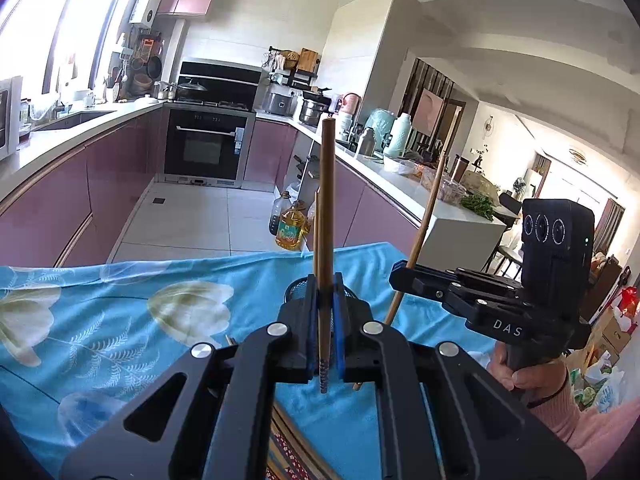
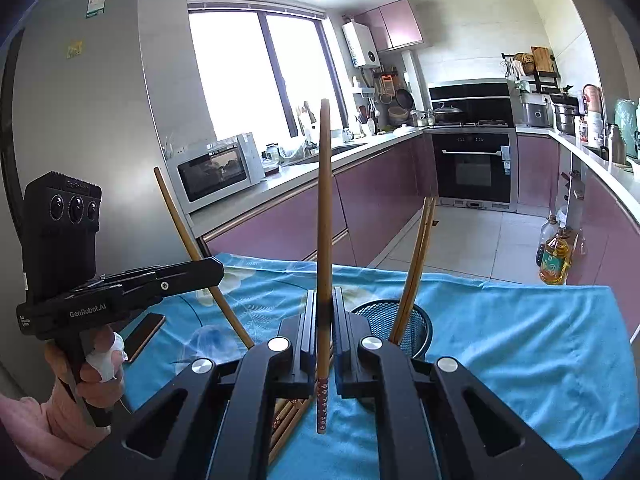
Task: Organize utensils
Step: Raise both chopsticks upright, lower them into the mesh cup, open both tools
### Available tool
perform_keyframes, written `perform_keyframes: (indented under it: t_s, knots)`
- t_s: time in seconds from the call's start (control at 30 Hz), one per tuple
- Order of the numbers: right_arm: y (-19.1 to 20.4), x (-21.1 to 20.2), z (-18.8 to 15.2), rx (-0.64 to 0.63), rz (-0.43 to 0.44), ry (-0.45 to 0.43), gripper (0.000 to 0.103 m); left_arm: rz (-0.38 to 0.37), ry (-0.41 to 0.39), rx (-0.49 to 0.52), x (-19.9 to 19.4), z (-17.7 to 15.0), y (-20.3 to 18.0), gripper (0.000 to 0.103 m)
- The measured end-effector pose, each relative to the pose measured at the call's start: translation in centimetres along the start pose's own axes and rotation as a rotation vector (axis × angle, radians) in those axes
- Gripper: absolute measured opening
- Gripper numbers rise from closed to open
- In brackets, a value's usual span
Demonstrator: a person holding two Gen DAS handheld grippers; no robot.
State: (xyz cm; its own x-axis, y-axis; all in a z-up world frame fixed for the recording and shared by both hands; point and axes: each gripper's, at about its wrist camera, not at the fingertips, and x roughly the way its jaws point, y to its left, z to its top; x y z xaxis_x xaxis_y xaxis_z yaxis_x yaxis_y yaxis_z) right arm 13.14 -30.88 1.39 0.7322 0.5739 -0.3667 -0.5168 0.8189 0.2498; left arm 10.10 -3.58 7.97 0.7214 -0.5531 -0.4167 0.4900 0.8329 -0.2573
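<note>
- On the tabletop [image 2: 520, 340], under a blue flowered cloth [image 1: 120, 300], the sorting looks partly done, to my eye: a black mesh holder [image 2: 416, 324] near the far edge already carries a few chopsticks [image 2: 416, 272] standing upright and leaning on its rim.
- Near the front edge, a loose bundle of chopsticks [image 2: 286, 420] lies flat on the cloth below the right tongs [image 2: 324, 320], so several pieces are left to move, I judge.
- Each tool is clamped narrow on one chopstick: the right tongs hold a single chopstick [image 2: 324, 208] upright, patterned end down; the left tongs [image 1: 325, 304] hold another chopstick [image 1: 327, 208] the same way, above the tabletop, with neither dropped into the holder yet.
- Only the right wrist view shows the holder's open mouth and its contents clearly, a phone [image 2: 146, 334] lying flat towards the left edge, and the person's left hand [image 2: 94, 376] with a white wrap on one finger.
- Only the left wrist view shows the right hand [image 1: 524, 372] in a pink sleeve on its handle; there the holder [image 1: 298, 286] is mostly hidden behind the tongs.
</note>
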Motion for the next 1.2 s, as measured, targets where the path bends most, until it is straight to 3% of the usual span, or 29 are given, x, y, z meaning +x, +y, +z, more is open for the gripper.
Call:
perform_keyframes:
  t_s: [0.57, 0.9, 1.2]
  knots:
    - [-2.0, 1.1, 4.2, -0.004, -0.056, -0.069, 0.006, 0.014, -0.069, 0.055, 2.2, 4.7, -1.6, 0.007]
    - [-4.0, 4.1, 3.0, 0.030, -0.090, 0.021, 0.006, 0.050, 0.053, 0.084, 7.1, 3.4, -1.5, 0.007]
    - [-4.8, 7.1, 0.8, 0.063, -0.101, 0.186, 0.006, 0.049, 0.176, 0.094, 10.6, 1.6, -0.4, 0.007]
